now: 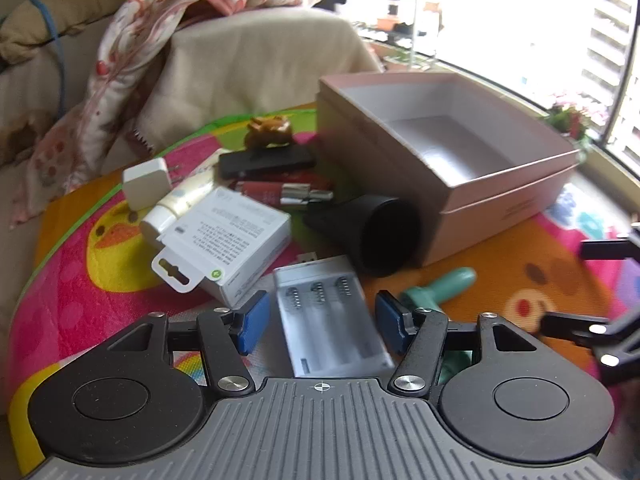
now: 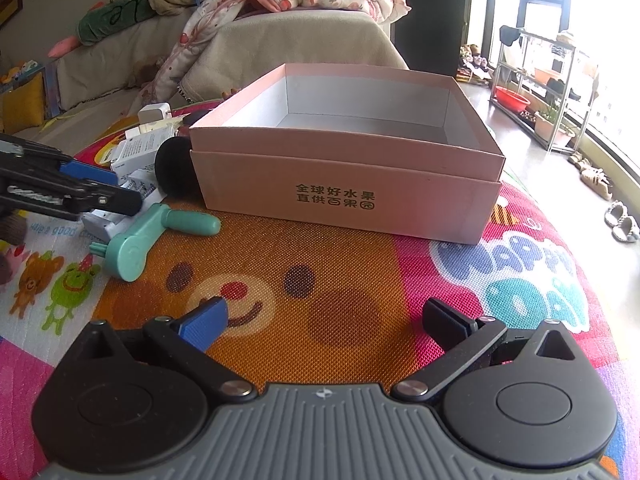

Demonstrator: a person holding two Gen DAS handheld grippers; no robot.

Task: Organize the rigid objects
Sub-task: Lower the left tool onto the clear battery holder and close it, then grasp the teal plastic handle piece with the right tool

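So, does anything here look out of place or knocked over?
Yes: the black cup lies on its side against the box. The other items sit in a loose heap on the mat, and the box is empty.

On the front wall of the open pink cardboard box (image 2: 352,184), at the centre of the right wrist view, two lines of dark Chinese print read 全球好水果 and 直供百果园.

On the colourful cartoon play mat (image 2: 320,280), fat blue balloon letters at the right of that view seem to spell "HAPPY"; small upside-down print at the left edge is only partly legible.

In the left wrist view, the white retail carton with a hang tab (image 1: 224,240), left of centre, carries lines of fine print too blurred to read.
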